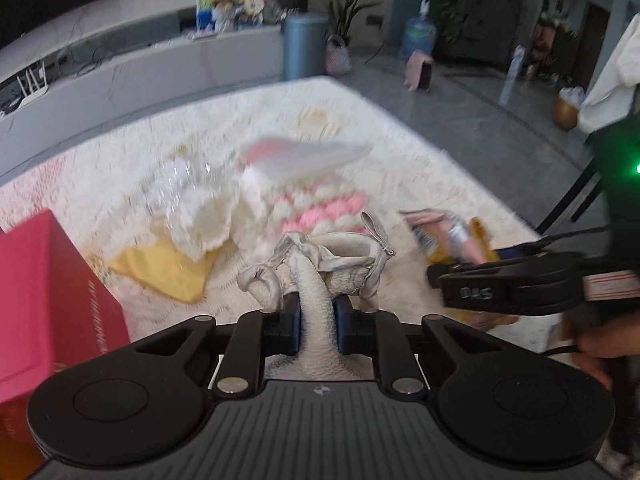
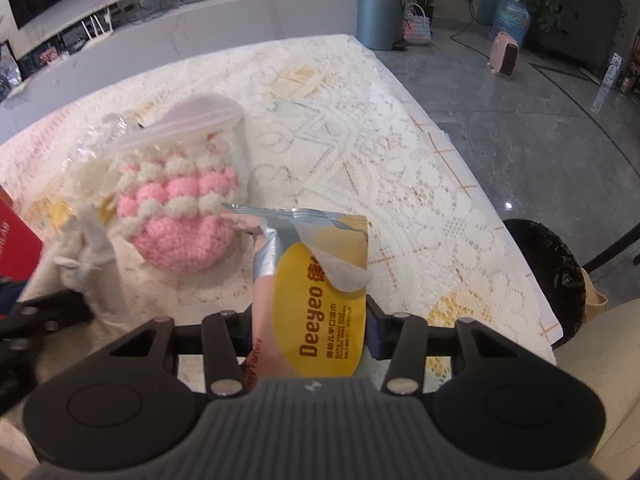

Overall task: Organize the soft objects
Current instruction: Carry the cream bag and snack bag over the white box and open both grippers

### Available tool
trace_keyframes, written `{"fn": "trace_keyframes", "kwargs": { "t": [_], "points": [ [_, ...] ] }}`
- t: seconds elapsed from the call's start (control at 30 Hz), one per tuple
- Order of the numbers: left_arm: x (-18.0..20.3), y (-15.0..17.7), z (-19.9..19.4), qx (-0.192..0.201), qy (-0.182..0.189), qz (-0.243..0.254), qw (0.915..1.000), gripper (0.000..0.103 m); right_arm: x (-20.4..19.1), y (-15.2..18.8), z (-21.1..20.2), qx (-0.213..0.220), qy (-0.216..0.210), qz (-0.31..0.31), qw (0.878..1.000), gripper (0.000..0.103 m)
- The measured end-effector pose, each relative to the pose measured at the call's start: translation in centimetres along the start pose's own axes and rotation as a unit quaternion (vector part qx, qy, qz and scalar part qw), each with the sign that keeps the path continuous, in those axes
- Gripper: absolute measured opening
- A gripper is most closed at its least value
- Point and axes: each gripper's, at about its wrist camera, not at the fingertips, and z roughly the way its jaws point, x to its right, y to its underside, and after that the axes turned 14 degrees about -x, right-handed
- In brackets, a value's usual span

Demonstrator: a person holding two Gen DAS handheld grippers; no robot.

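Crocheted bag (image 2: 176, 216) left of centre on the tablecloth (image 2: 400, 184), wipes pack (image 2: 316, 288) lower centre, box (image 2: 16, 236) far left, bin (image 2: 380, 12) behind.

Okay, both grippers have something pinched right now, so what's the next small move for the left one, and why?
Probably carry the grey-white fabric piece toward the red box at the left edge. The left gripper is shut on it and it hangs clear of the lace tablecloth, while the right gripper is occupied holding the wet wipes pack.
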Motion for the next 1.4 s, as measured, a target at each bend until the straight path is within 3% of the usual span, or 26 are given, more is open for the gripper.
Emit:
{"fn": "trace_keyframes", "kwargs": {
  "t": [0.2, 0.3, 0.57, 0.7, 0.77, 0.87, 1.0, 1.13, 1.27, 1.4],
  "points": [
    [-0.7, -0.1, -5.1, 0.048, 0.024, -0.004, 0.9986, 0.019, 0.1, 0.8, -3.0, 0.048, -0.040, -0.001, 0.998, 0.047],
    [-1.3, -0.2, -7.9, 0.074, 0.015, -0.003, 0.9971, 0.019, 0.3, 1.1, -5.5, 0.088, -0.061, 0.002, 0.994, 0.047],
    [-5.8, 1.3, -15.7, 0.155, -0.021, -0.027, 0.9873, 0.019, -0.1, 2.7, -15.5, 0.240, -0.109, 0.027, 0.964, 0.047],
    [-9.5, 3.4, -19.2, 0.190, -0.031, -0.058, 0.9796, 0.019, -3.0, 3.6, -20.7, 0.296, -0.129, 0.007, 0.947, 0.047],
    [-12.1, 4.8, -20.7, 0.195, -0.024, -0.099, 0.9755, 0.019, -5.5, 4.2, -22.8, 0.316, -0.139, -0.021, 0.938, 0.047],
    [-16.5, 7.8, -22.4, 0.224, 0.003, -0.163, 0.9609, 0.019, -10.5, 5.2, -24.9, 0.340, -0.134, -0.077, 0.928, 0.047],
    [-21.2, 10.9, -22.1, 0.216, -0.004, -0.239, 0.9467, 0.019, -17.5, 5.2, -24.4, 0.302, -0.183, -0.154, 0.923, 0.047],
    [-24.1, 13.1, -20.0, 0.211, -0.027, -0.297, 0.9308, 0.019, -24.5, 5.3, -21.9, 0.254, -0.202, -0.216, 0.921, 0.047],
    [-25.9, 14.1, -18.4, 0.176, -0.063, -0.311, 0.9319, 0.019, -30.3, 5.4, -18.2, 0.190, -0.209, -0.266, 0.922, 0.047],
    [-27.1, 15.7, -17.7, 0.153, -0.085, -0.319, 0.9316, 0.019, -34.4, 5.9, -14.1, 0.144, -0.175, -0.285, 0.931, 0.047]
  ]
}}
